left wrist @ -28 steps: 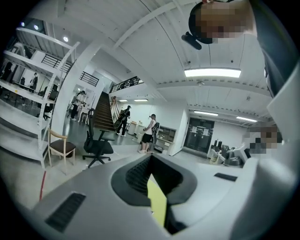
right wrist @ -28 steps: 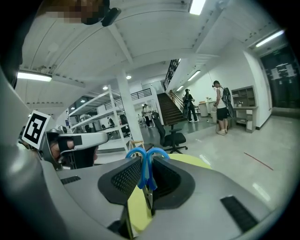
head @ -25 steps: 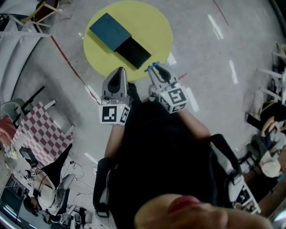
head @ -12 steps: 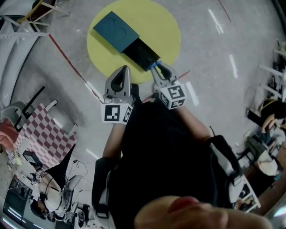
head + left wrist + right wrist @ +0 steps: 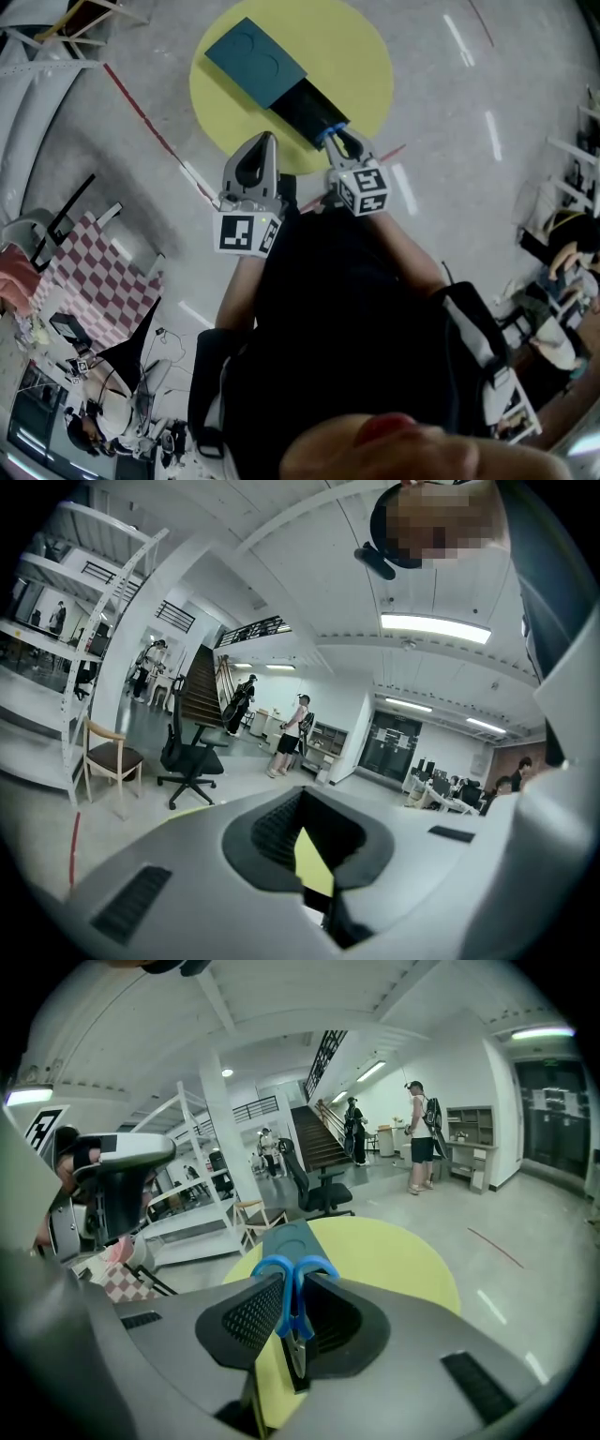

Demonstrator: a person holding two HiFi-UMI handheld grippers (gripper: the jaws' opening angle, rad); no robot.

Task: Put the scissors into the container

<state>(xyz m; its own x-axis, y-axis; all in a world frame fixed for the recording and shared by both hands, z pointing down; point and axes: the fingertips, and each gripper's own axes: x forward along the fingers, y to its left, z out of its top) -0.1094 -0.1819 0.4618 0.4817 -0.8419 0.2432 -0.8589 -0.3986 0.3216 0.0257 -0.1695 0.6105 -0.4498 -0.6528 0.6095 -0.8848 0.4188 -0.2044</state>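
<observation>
A round yellow table (image 5: 361, 56) carries the container: a teal sleeve (image 5: 256, 61) with a dark open tray (image 5: 307, 111) slid out toward me. My right gripper (image 5: 332, 137) is shut on blue-handled scissors (image 5: 326, 134), held at the tray's near end. In the right gripper view the scissors (image 5: 292, 1266) stand between the jaws of the right gripper (image 5: 291, 1312), handles up and blades down, with the teal sleeve (image 5: 289, 1237) just beyond. My left gripper (image 5: 264, 142) hangs at the table's near edge, left of the tray, shut and holding nothing. In its own view the left gripper (image 5: 305, 836) shows only a sliver of table.
A red line (image 5: 150, 127) crosses the grey floor left of the table. A chair with a checkered cloth (image 5: 98, 277) stands at the left, white shelving (image 5: 37, 37) at the top left. Office chairs (image 5: 187, 757) and people stand far off.
Both grippers have come forward toward the table. The right one has carried the scissors from off the table's edge up to the near end of the dark tray.
</observation>
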